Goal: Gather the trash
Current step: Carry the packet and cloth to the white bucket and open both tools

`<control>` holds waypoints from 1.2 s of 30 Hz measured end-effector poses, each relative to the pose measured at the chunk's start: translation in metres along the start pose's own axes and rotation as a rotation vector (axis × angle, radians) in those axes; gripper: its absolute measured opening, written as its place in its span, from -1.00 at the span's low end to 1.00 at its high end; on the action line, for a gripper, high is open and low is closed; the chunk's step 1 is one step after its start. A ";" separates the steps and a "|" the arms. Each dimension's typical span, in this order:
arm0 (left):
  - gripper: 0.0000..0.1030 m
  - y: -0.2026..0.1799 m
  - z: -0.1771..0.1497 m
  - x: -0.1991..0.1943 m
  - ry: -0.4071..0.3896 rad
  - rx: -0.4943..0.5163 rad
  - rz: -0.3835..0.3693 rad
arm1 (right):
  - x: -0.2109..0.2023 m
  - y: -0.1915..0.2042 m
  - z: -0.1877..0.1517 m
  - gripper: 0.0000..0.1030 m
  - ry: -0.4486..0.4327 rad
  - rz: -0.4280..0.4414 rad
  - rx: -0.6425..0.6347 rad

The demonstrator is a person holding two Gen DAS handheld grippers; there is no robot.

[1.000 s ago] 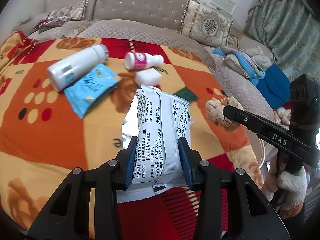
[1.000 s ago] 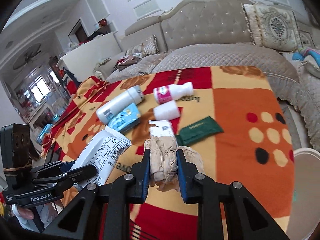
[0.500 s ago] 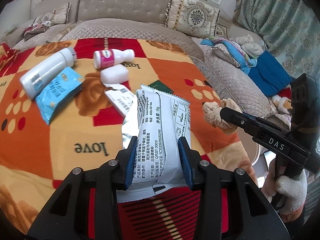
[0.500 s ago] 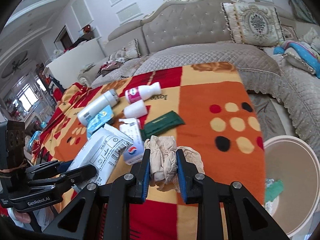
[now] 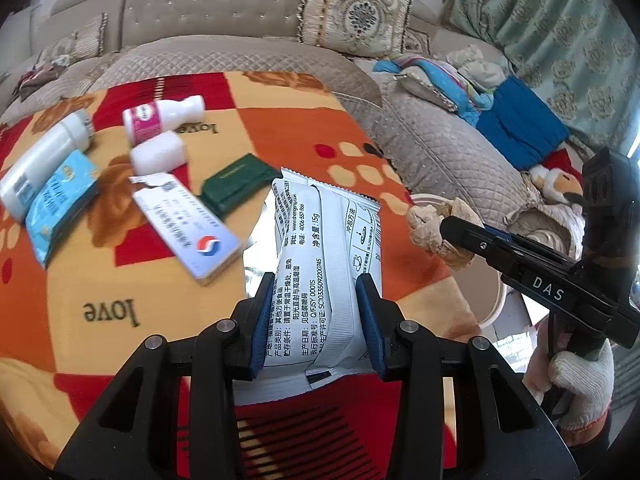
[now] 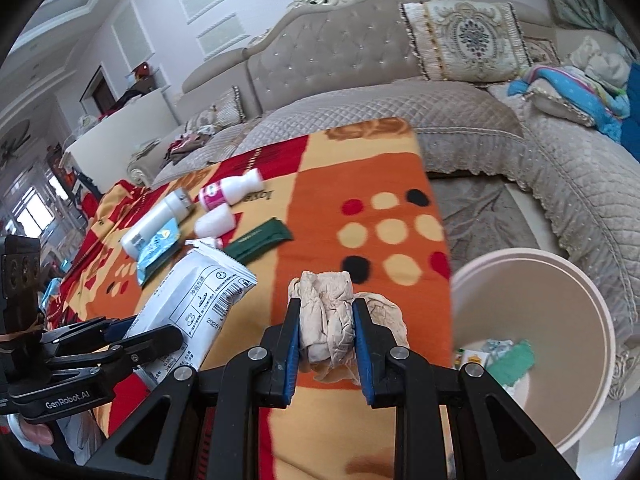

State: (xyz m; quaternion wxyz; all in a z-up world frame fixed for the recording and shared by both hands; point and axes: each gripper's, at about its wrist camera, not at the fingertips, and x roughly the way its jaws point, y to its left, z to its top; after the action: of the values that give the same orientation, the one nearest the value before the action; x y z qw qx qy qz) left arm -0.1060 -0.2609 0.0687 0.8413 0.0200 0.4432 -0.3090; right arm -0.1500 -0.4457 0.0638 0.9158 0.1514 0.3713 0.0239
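A white snack wrapper (image 5: 320, 264) is pinched tight between the blue pads of the left gripper (image 5: 318, 312), held up over the patterned blanket (image 5: 100, 280). A crumpled beige tissue (image 6: 328, 320) is clamped in the right gripper (image 6: 326, 336), just beside the rim of the beige bin (image 6: 532, 344). Bottles, a blue packet (image 5: 60, 204) and a green packet (image 5: 236, 186) are scattered on the blanket.
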 end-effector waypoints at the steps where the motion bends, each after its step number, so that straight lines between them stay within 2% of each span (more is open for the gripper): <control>1: -0.27 -0.005 0.001 0.003 0.004 0.006 -0.005 | -0.001 -0.003 0.000 -0.55 -0.001 -0.004 0.005; 13: -0.27 -0.051 0.010 0.025 0.034 0.065 -0.060 | -0.022 -0.045 -0.009 -0.55 -0.017 -0.068 0.055; 23: -0.27 -0.097 0.018 0.050 0.063 0.111 -0.106 | -0.040 -0.096 -0.019 -0.55 -0.023 -0.140 0.123; 36: -0.26 -0.139 0.028 0.089 0.107 0.136 -0.146 | -0.038 -0.148 -0.036 -0.55 0.003 -0.188 0.223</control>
State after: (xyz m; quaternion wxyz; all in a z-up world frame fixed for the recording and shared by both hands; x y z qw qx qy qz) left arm -0.1234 -0.4268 0.0521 0.7885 0.0611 0.4655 -0.3973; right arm -0.2119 -0.5838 0.0212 0.8909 0.2167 0.3855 -0.1033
